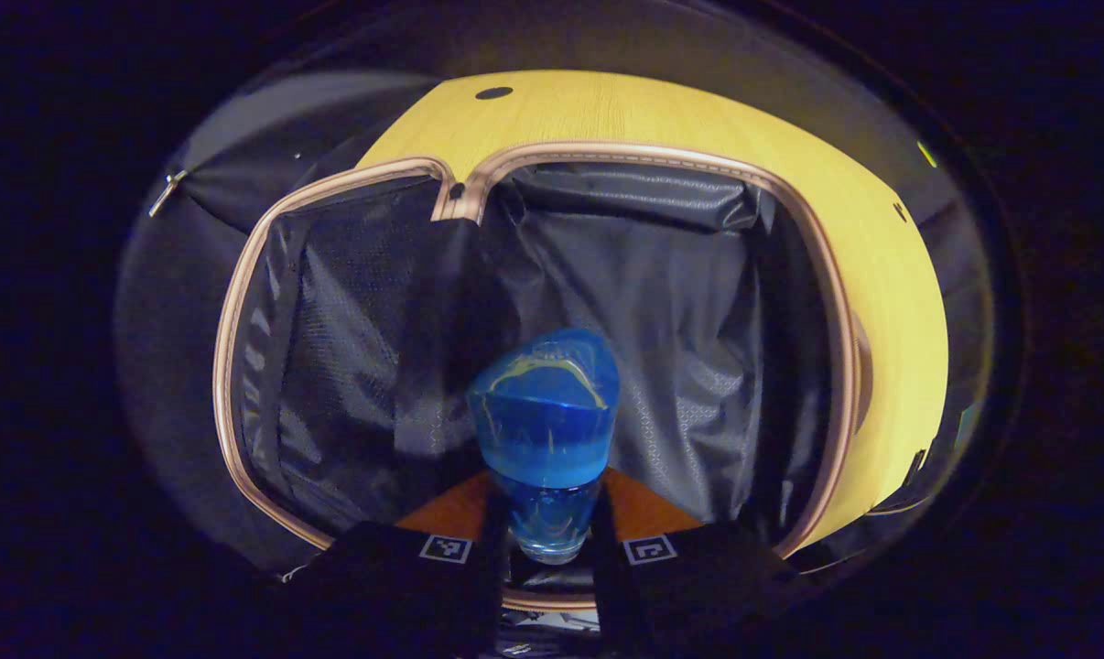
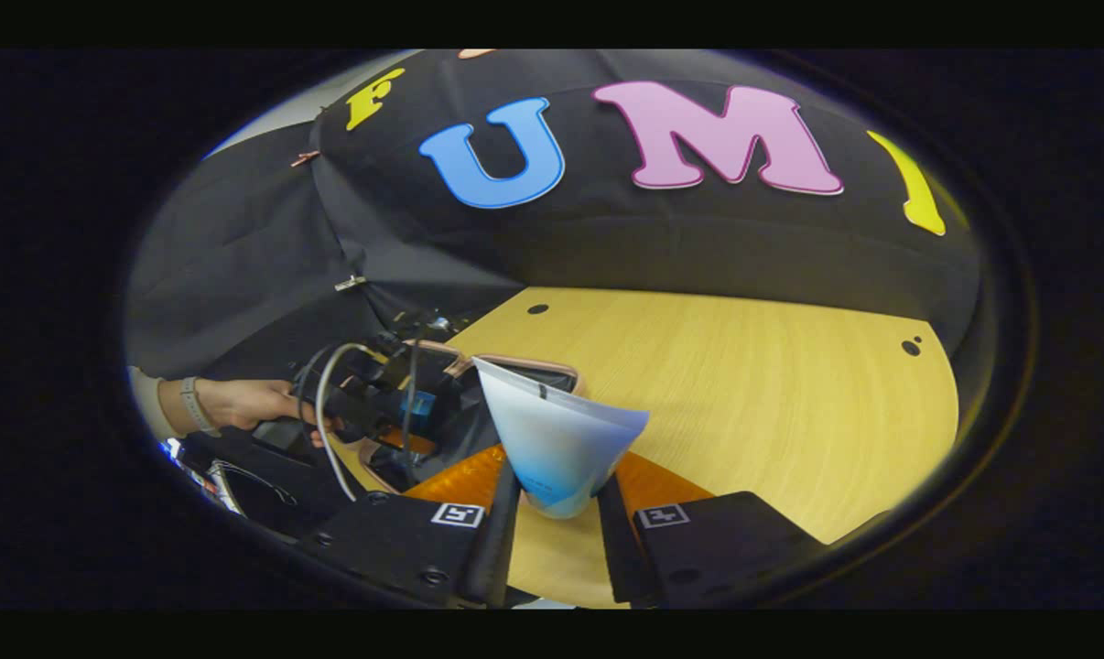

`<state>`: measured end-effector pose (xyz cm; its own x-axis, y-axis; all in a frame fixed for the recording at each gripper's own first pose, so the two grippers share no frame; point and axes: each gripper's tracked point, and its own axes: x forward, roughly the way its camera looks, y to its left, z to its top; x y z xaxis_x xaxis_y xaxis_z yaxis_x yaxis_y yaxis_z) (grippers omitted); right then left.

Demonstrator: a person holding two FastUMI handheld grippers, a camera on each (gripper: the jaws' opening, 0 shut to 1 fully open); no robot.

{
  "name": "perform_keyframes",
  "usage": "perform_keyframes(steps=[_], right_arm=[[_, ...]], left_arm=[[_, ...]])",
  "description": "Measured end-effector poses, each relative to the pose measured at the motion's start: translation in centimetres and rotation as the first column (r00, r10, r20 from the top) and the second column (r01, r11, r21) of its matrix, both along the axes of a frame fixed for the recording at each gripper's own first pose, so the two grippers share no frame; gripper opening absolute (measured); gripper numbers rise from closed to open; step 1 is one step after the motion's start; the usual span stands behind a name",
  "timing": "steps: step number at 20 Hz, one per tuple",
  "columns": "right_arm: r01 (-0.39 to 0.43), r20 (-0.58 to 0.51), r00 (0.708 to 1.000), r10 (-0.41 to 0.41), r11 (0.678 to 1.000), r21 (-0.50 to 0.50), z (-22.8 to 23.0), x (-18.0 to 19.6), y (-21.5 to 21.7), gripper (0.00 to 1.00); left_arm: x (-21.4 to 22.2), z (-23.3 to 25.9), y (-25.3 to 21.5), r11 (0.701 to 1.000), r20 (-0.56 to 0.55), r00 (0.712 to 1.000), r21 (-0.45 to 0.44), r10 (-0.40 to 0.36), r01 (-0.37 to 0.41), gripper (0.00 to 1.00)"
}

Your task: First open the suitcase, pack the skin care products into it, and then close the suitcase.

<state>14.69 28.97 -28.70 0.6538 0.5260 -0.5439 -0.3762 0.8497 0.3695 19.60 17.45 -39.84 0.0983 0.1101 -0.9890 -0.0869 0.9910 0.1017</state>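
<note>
In the left gripper view my left gripper (image 1: 546, 549) is shut on a clear blue bottle (image 1: 545, 421), held above the open suitcase (image 1: 241, 366) with its dark grey lining and pale pink zip rim. In the right gripper view my right gripper (image 2: 557, 508) is shut on a white and blue tube (image 2: 557, 439), its flat crimped end pointing away, over the wooden table (image 2: 744, 384). Farther left in that view a hand (image 2: 241, 403) holds the left gripper (image 2: 383, 407) with the blue bottle over the open suitcase (image 2: 515, 364).
The suitcase lies on the light wooden table (image 1: 607, 110), which has small dark holes near its far edge. Black cloth walls close the booth behind and to the left. Bare tabletop stretches to the right of the suitcase in the right gripper view.
</note>
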Motion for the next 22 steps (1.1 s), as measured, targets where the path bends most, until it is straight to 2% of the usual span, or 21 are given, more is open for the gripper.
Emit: perform_keyframes(steps=[1,3,7,8,10,13,14,16,17,19,22], right_arm=[[0.003,-0.016,1.0,-0.003,1.0,0.006,0.0,0.0,0.5,0.46],[0.002,-0.039,0.999,-0.002,1.0,0.007,-0.2,-0.1,1.3,0.46],[-0.037,-0.121,0.992,0.035,0.999,-0.02,-1.4,-1.6,2.8,0.46],[-0.044,-0.133,0.99,0.041,0.999,-0.021,-1.9,-1.6,2.8,0.46],[-0.058,-0.158,0.986,0.053,0.998,-0.029,-2.6,-1.8,3.3,0.46],[-0.078,-0.2,0.977,0.073,0.997,-0.018,-3.8,-2.0,5.6,0.46],[-0.084,-0.217,0.973,0.08,0.996,-0.013,-4.1,-2.0,6.3,0.46],[-0.099,-0.262,0.96,0.094,0.995,-0.003,-5.0,-2.1,7.8,0.46],[-0.099,-0.279,0.955,0.097,0.995,0.006,-5.2,-1.8,8.5,0.46],[-0.087,-0.327,0.94,0.093,0.996,0.034,-5.5,-1.2,10.1,0.46],[-0.029,-0.471,0.881,0.042,0.999,0.036,-8.1,-0.5,12.7,0.46]], left_arm=[[-0.2,-0.9,-0.4,1.0,-0.021,1.0,-0.018,0.016,-0.016,0.45],[-0.7,-1.9,-1.0,0.996,-0.069,0.994,-0.03,0.081,-0.083,0.45],[-0.3,-1.9,-0.7,0.999,-0.046,0.999,-0.04,0.02,-0.022,0.48],[-0.4,-1.9,-1.0,0.998,-0.046,0.999,-0.056,0.024,-0.026,0.53],[-0.5,-1.4,-1.7,0.996,-0.027,0.999,-0.085,0.02,-0.022,0.57],[-0.1,0.8,-2.0,0.993,0.067,0.997,-0.108,-0.04,0.047,0.79],[0.6,2.1,-2.1,0.991,0.122,0.991,-0.115,-0.061,0.075,0.83],[1.9,5.1,-1.5,0.987,0.232,0.969,-0.113,-0.083,0.111,0.9],[2.1,6.8,-1.0,0.986,0.289,0.953,-0.113,-0.087,0.124,0.97],[2.9,10.5,0.2,0.986,0.418,0.905,-0.106,-0.074,0.13,0.98],[1.8,15.5,2.7,0.987,0.561,0.827,-0.115,-0.028,0.111,0.97]])
